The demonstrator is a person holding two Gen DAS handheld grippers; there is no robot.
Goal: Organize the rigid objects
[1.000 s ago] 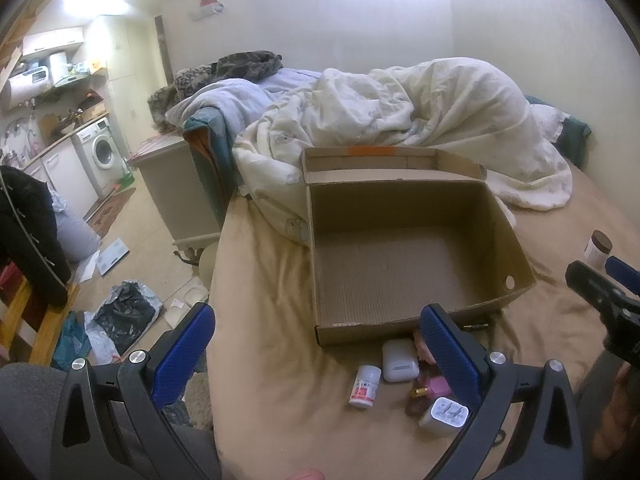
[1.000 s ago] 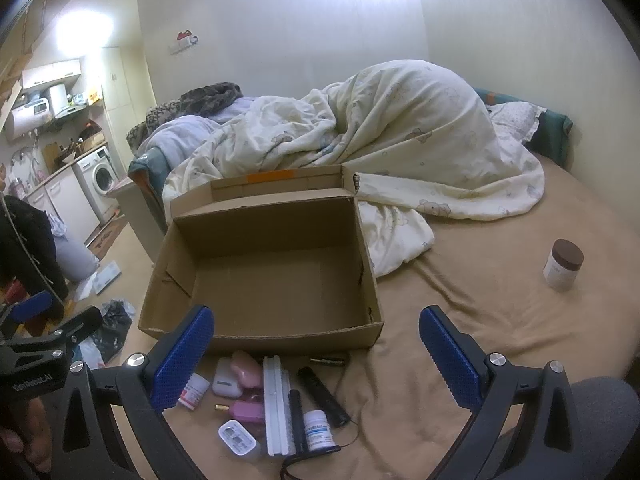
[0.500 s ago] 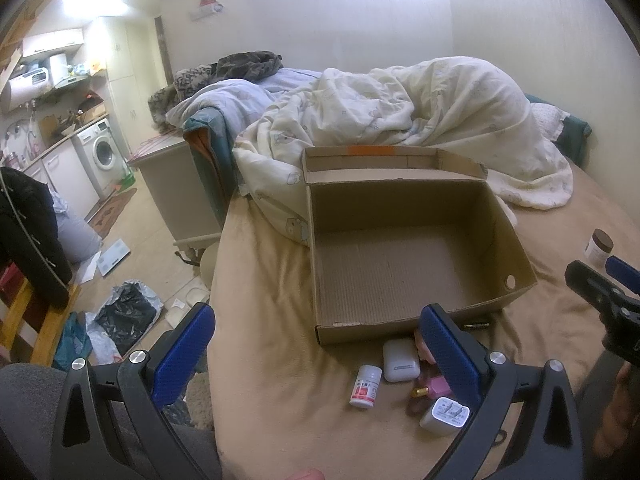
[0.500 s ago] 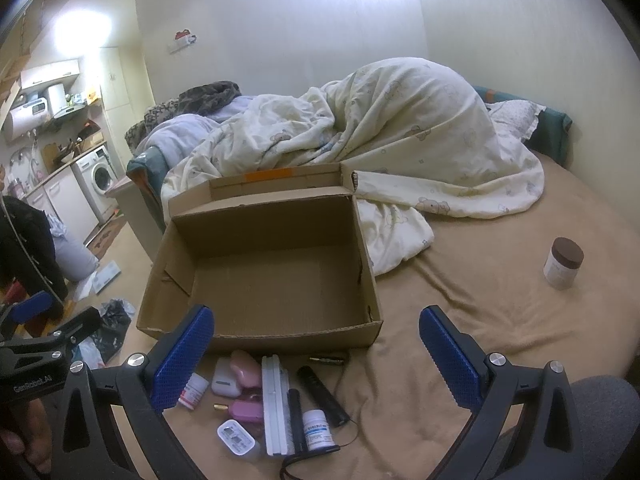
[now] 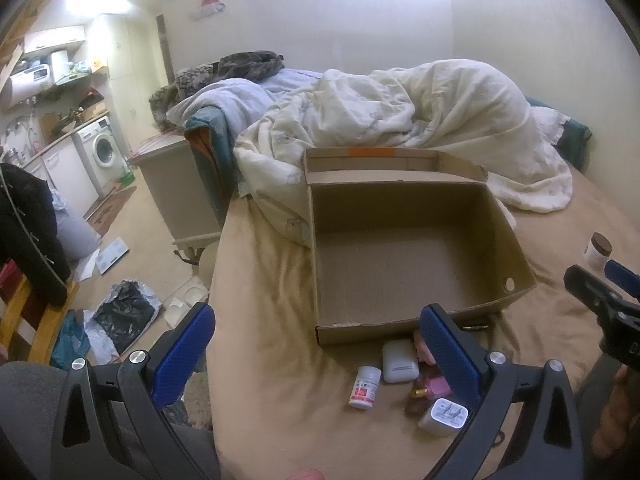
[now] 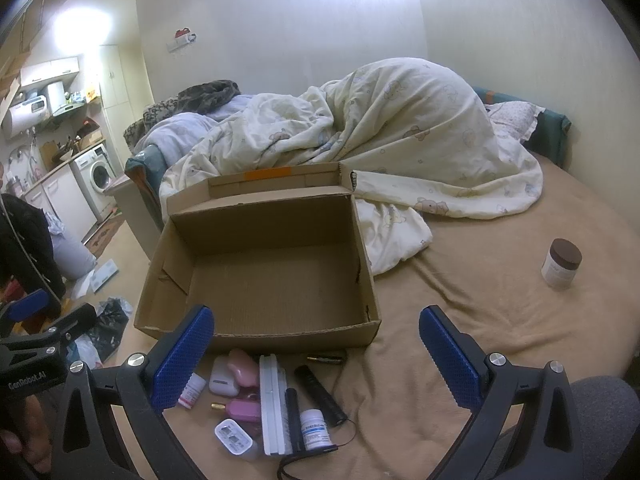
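Nothing is picked yet: both grippers, left (image 5: pixel 316 344) and right (image 6: pixel 316 344), hover with jaws spread and empty, the items (image 6: pixel 272 400) just below them before the empty box (image 6: pixel 264 276), so next one must descend.

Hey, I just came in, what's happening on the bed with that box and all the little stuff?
A person holds a blue-padded gripper in each hand, left gripper and right gripper, both open and empty. An open brown cardboard box sits empty on the tan bedsheet. Small items, including a white charger case and pink bottle, lie clustered before it; a brown-lidded jar stands apart. Nothing is packed yet.
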